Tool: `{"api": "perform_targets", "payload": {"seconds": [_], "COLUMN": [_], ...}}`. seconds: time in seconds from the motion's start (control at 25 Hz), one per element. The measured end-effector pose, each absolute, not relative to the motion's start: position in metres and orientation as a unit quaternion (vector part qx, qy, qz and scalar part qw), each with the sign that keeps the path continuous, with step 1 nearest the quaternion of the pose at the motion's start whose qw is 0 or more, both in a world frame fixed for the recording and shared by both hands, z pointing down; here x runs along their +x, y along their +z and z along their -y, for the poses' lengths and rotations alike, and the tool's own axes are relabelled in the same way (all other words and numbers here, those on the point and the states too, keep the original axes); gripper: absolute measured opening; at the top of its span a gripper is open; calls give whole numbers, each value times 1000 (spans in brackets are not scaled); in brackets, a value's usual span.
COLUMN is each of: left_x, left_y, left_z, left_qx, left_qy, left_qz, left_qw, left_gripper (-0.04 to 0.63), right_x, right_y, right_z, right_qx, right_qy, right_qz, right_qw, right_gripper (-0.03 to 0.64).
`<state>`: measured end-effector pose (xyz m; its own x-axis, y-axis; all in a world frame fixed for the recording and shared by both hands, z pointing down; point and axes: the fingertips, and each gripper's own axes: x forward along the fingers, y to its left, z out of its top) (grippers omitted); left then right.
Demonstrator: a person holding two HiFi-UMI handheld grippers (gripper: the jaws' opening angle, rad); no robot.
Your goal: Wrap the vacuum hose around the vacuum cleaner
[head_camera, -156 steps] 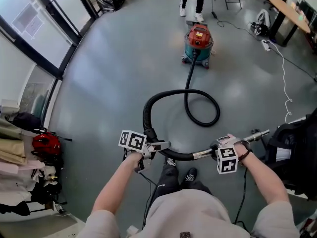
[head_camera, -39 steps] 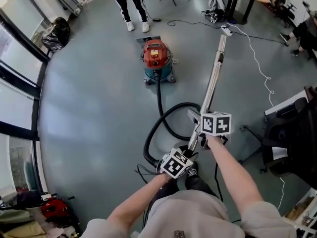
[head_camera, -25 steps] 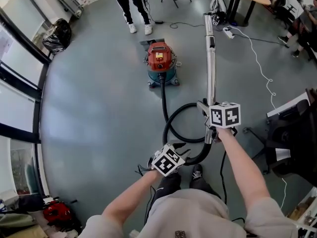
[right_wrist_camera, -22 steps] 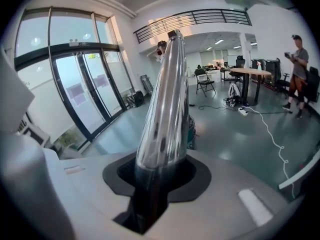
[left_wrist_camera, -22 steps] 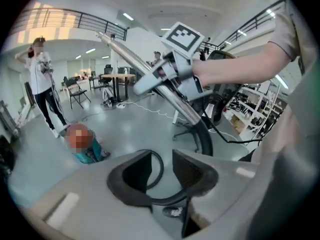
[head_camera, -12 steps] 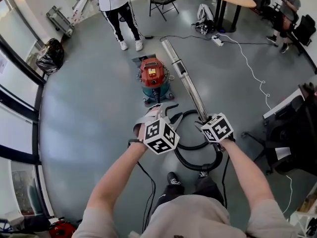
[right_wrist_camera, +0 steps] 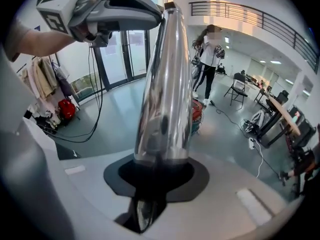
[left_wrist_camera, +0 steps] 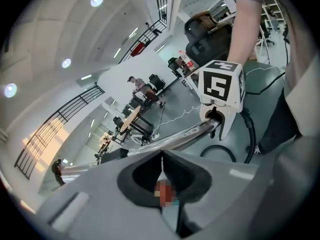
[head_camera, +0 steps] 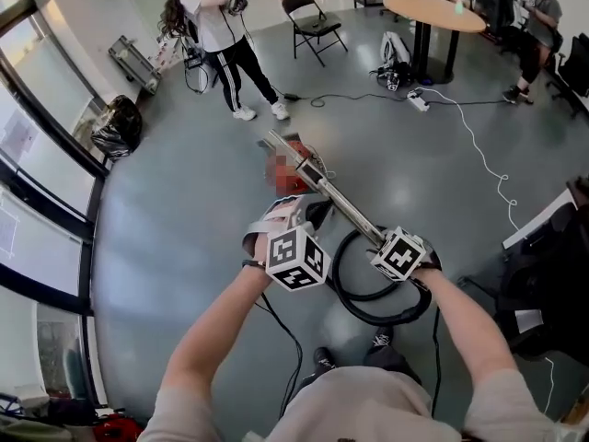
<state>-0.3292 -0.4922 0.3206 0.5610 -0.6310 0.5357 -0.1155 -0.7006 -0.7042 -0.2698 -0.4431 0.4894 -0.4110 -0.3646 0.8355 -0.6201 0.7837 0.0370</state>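
Note:
In the head view my right gripper (head_camera: 381, 238) is shut on the silver metal wand (head_camera: 333, 193), which slants up-left over the red vacuum cleaner (head_camera: 287, 169); its jaws have just been closing tighter on it. The wand (right_wrist_camera: 165, 79) fills the right gripper view between the jaws of that gripper (right_wrist_camera: 159, 166). The black hose (head_camera: 373, 313) hangs in a loop below the right hand. My left gripper (head_camera: 296, 213) hovers left of the wand, shut with nothing in it (left_wrist_camera: 161, 160). In the left gripper view the wand (left_wrist_camera: 170, 140) and my right gripper (left_wrist_camera: 219, 123) lie just ahead.
A person (head_camera: 224, 49) stands beyond the vacuum, with a folding chair (head_camera: 313, 15) and a round table (head_camera: 453, 12) behind. A white cable (head_camera: 480, 159) runs across the floor at right. A black bag (head_camera: 118, 129) sits by the windows. An office chair (head_camera: 543, 279) is at right.
The left gripper let go of the hose and rose up beside the wand. The wand swung from pointing straight away to slanting left over the vacuum. The hose loop shifted under the right hand.

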Motion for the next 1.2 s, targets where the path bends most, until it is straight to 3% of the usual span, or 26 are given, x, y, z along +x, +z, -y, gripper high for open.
{"api": "perform_targets", "payload": {"seconds": [0.08,0.16,0.2,0.32,0.4,0.8,1.2], "left_x": [-321,-311,-305,-291,-285,-294,-331], "left_y": [317,318,319,319,318,352,417], "left_z": [499,502,503,503,503,504,489], "left_qx": [-816,-811,-808,-789,-773,-652,-615], "left_qy": [-418,-425,-429,-450,-469,-651,-746], "left_qz": [-237,-239,-239,-232,-222,-106,-33], "left_qw": [320,323,325,347,365,373,255], "left_gripper": [14,64,110,330,374,384,328], "right_x": [-258,-245,-239,-226,-226,-236,-236], "right_y": [484,481,480,477,479,478,481], "right_z": [454,466,472,484,486,480,469], "right_qx": [278,258,249,223,196,102,50], "right_qy": [127,115,109,86,67,-7,-66], "right_qz": [831,834,835,839,840,815,794], "right_qw": [464,474,478,489,501,570,603], "right_gripper": [121,120,121,120,118,118,120]}}
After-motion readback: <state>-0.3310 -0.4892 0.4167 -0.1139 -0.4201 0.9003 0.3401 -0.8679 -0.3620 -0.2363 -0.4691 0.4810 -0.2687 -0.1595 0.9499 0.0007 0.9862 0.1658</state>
